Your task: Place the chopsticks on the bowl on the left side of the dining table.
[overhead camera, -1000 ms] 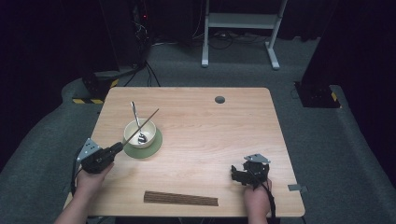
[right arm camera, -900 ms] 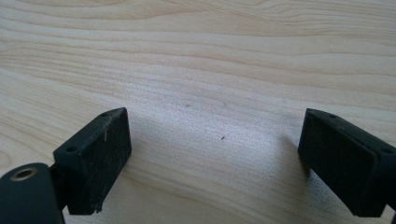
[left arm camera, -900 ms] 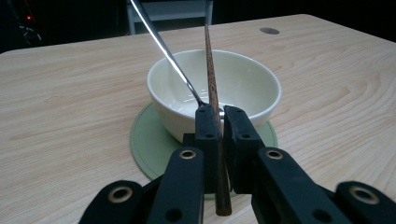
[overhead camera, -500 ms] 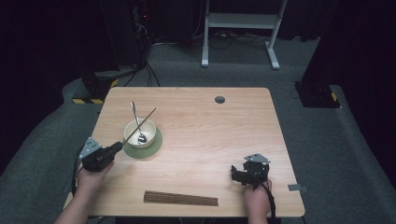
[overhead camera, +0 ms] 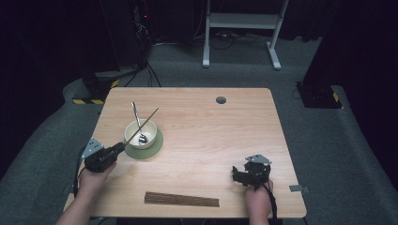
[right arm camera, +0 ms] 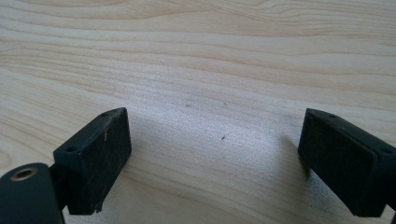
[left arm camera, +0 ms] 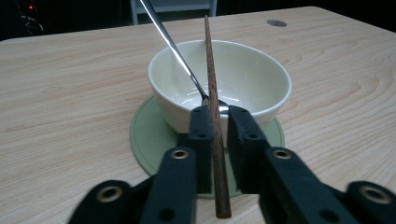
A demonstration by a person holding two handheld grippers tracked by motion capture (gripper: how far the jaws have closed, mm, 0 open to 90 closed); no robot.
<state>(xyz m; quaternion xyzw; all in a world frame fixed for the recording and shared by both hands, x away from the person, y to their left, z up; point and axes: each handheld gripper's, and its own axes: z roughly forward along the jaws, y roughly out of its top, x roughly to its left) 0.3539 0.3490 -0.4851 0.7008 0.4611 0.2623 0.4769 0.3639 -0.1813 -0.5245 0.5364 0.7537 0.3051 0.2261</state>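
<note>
L gripper (left arm camera: 215, 122) clamped on chopstick (left arm camera: 211, 74) (tip over bowl (overhead camera: 140, 135), near-left, on green coaster (overhead camera: 156, 146)) | spoon (overhead camera: 136, 119) in bowl | R gripper (right arm camera: 215, 154) wide open, empty, near-right | chopstick bundle (overhead camera: 181, 199) near edge

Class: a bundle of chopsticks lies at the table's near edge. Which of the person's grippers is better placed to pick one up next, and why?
Probably the right gripper: its jaws stand wide open and empty over bare table, beside the bundle of chopsticks. The left gripper is busy, shut on a chopstick at the bowl.
</note>
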